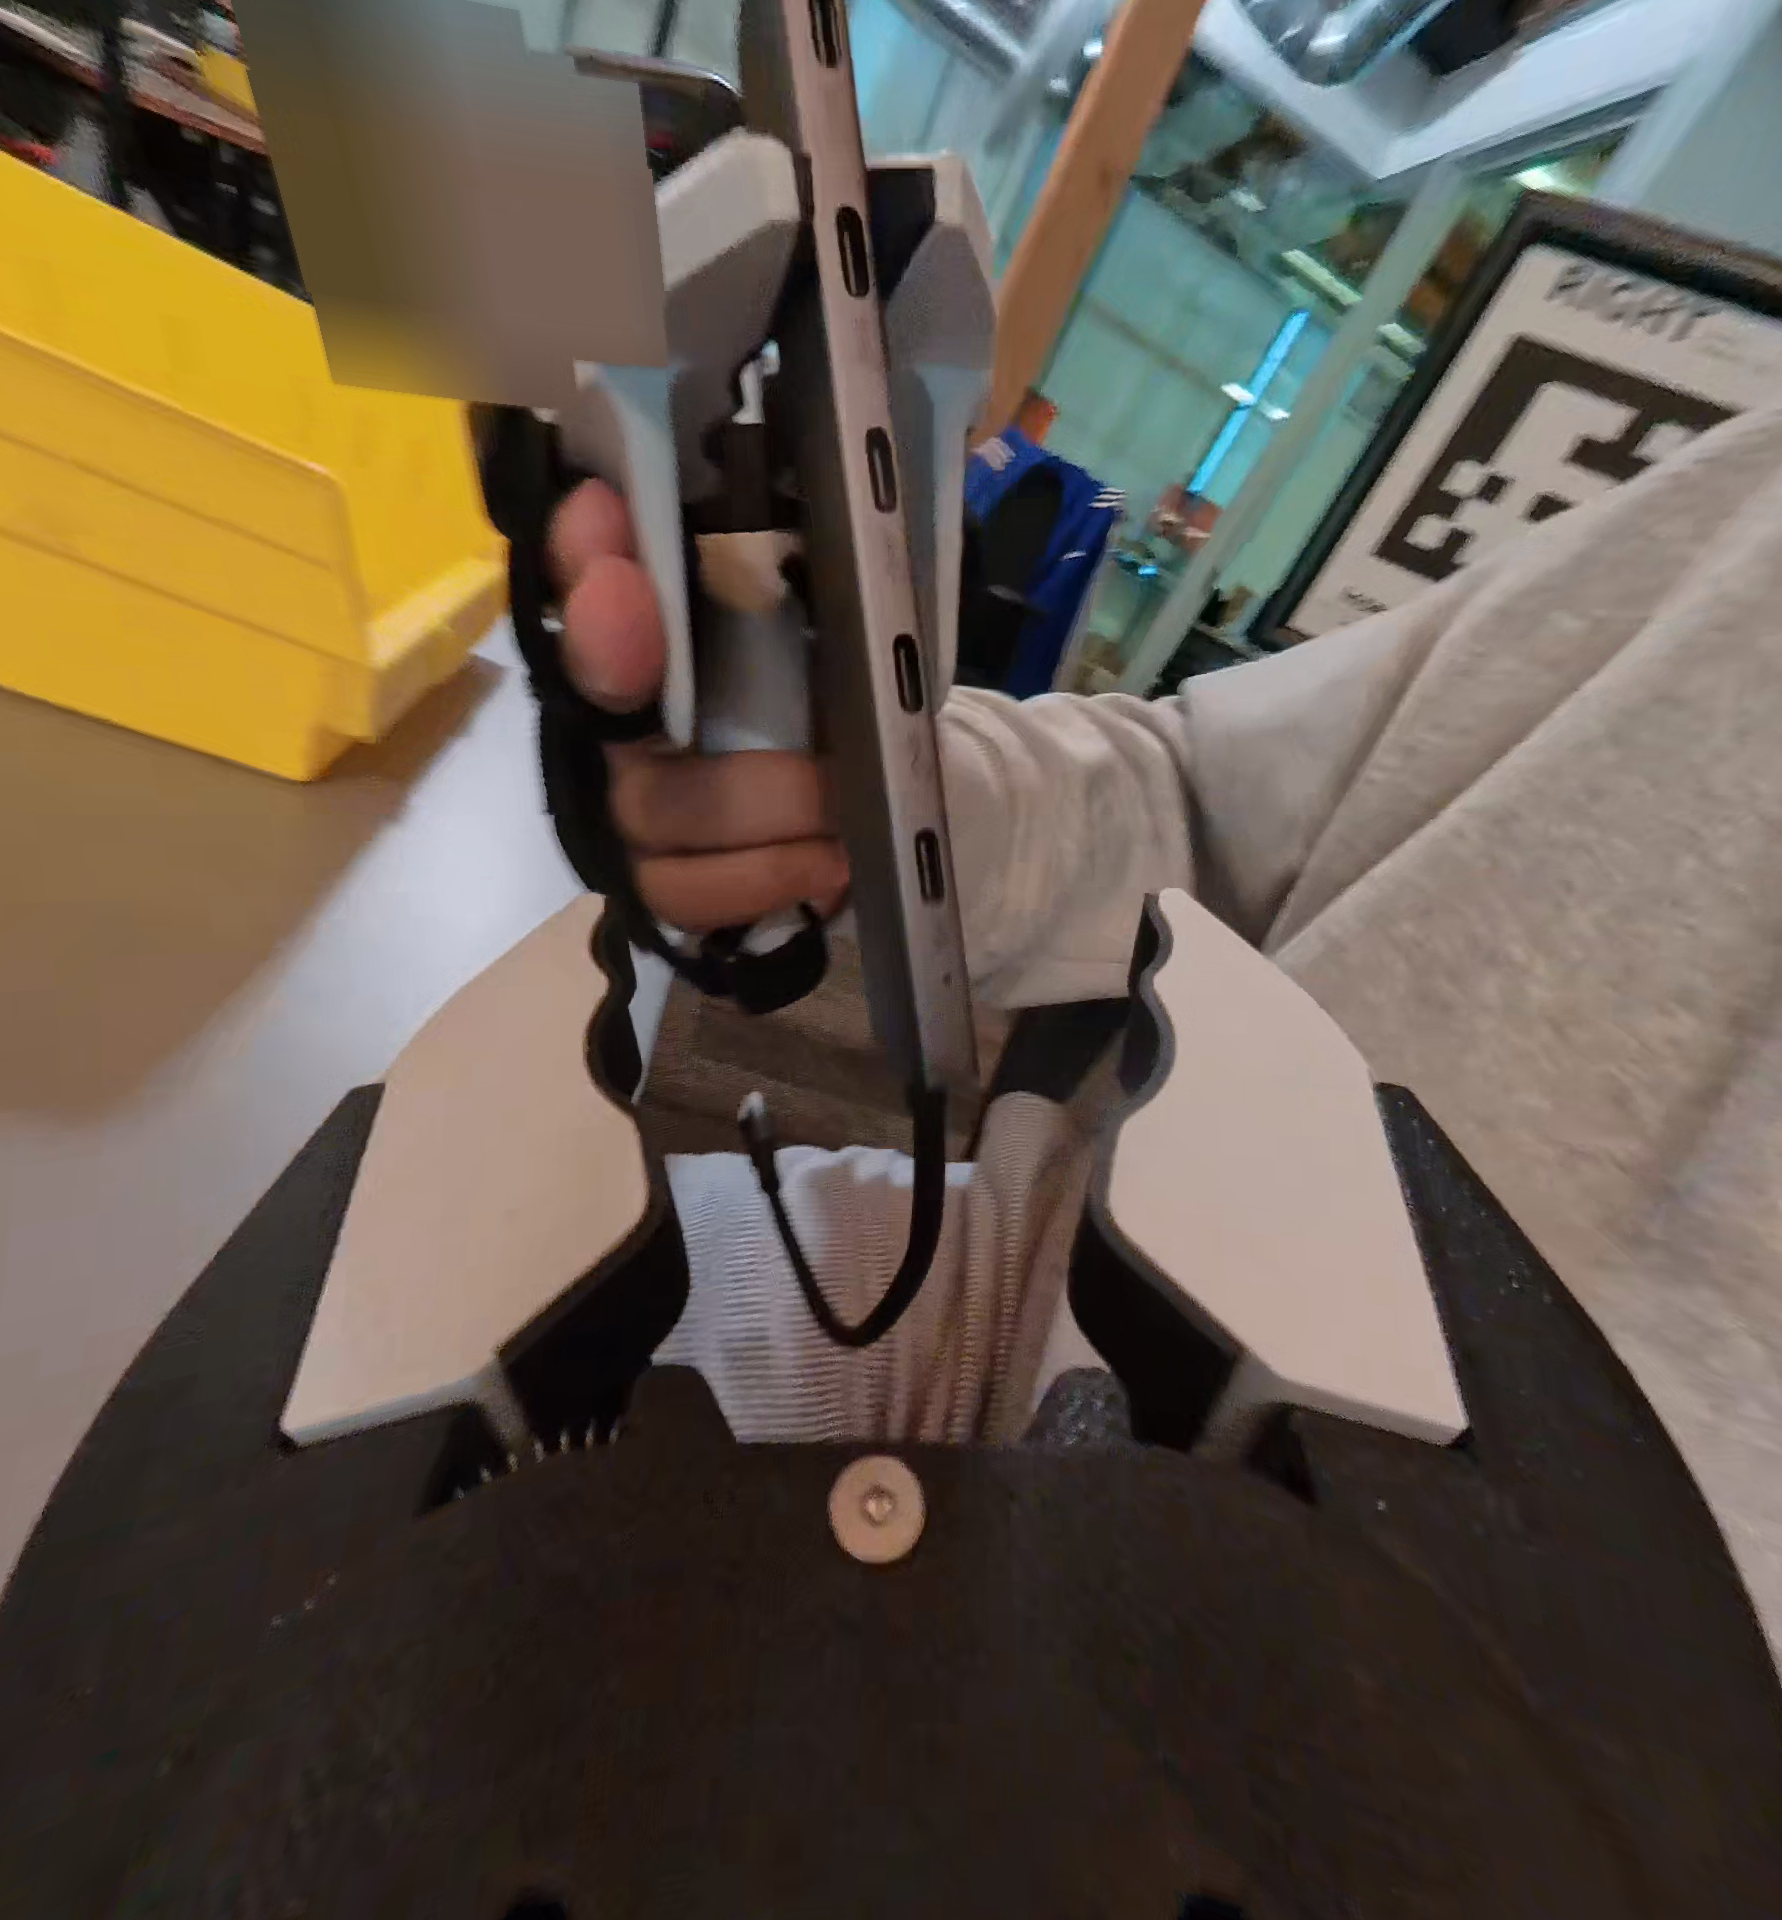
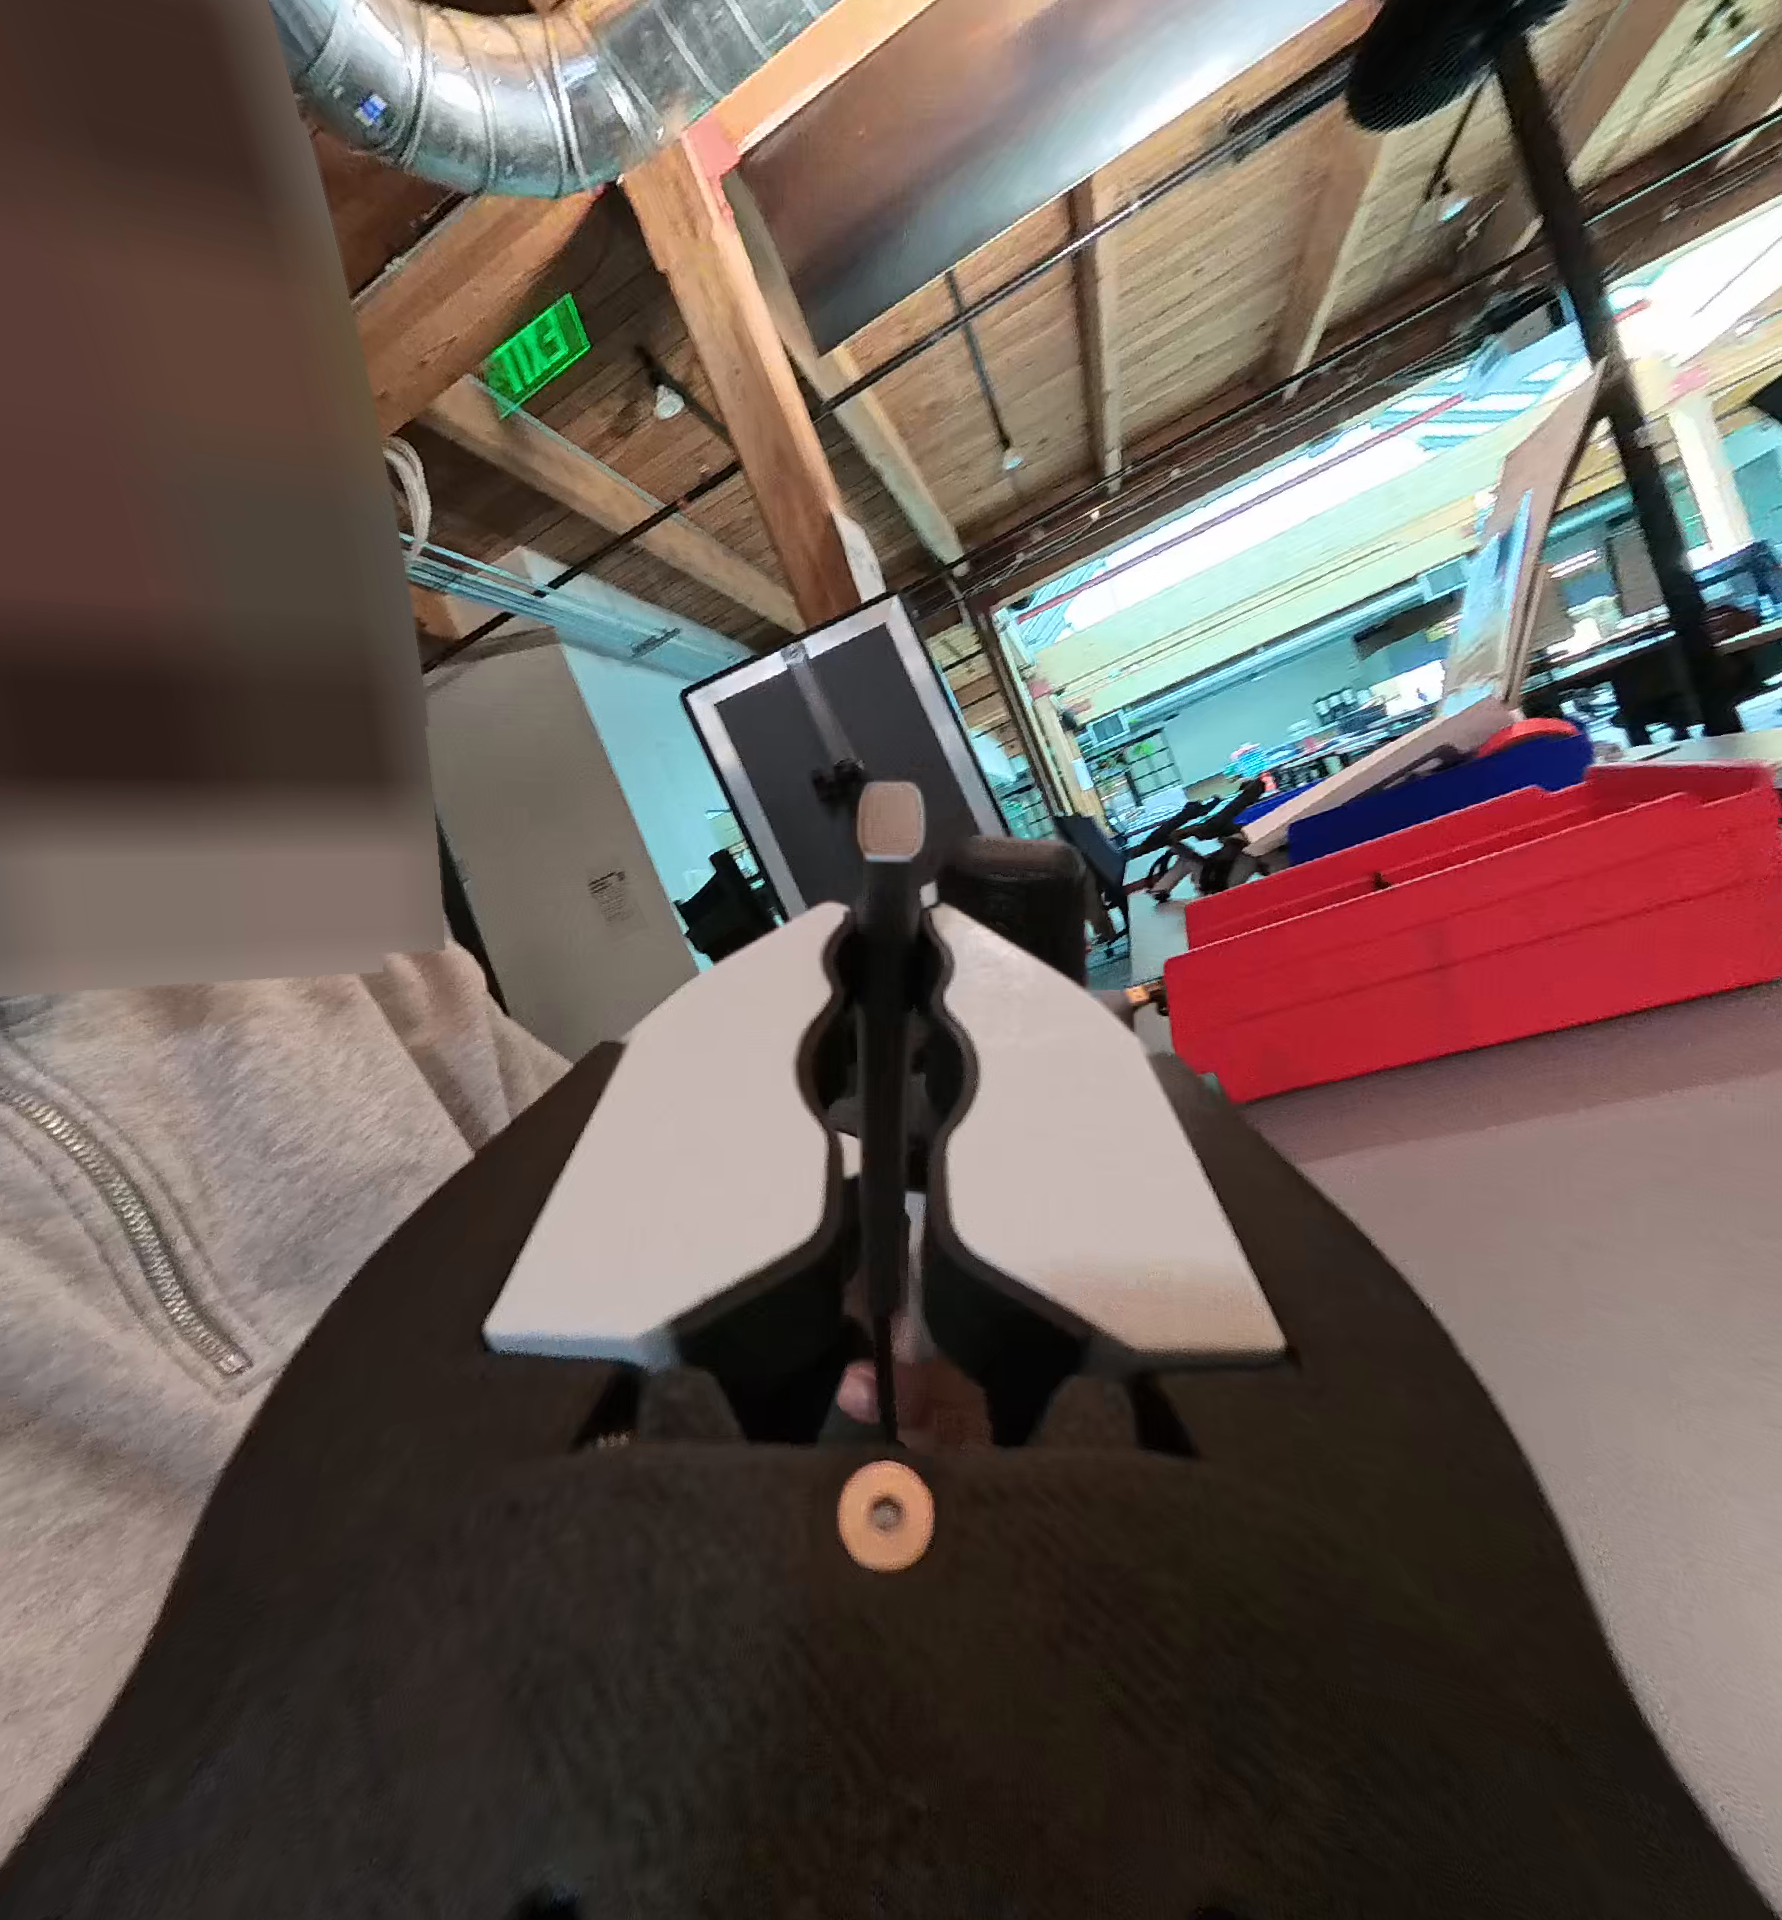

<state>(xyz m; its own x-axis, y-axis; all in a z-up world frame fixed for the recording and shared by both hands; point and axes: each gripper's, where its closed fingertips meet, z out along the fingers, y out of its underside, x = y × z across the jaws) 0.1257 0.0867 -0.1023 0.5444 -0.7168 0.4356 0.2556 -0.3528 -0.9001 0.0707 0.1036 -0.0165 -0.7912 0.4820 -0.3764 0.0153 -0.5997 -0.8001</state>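
Observation:
My right gripper [image 2: 887,935] is shut on a slim grey multi-port hub [image 2: 882,1049], which shows edge-on between its white fingers. In the left wrist view the right gripper [image 1: 845,270] holds that hub [image 1: 887,623] upright, its lower end just above a white mesh pouch [image 1: 825,1288]. A short black cable [image 1: 866,1330] hangs from the hub's lower end, loops over the pouch's mouth and ends in a free plug. My left gripper [image 1: 871,997] has its jaws wide apart, with the pouch filling the gap and touching both. A hand grips the right gripper's handle.
A yellow bin [image 1: 139,468] stands on the grey table [image 1: 191,935] to the left. A red bin [image 2: 1489,935] and a blue bin [image 2: 1438,810] stand on the table [image 2: 1593,1299] to the right. A person's grey sweatshirt [image 1: 1489,831] is close. A framed marker board [image 1: 1593,468] stands behind. Tip to tip, the grippers are about 9 cm apart.

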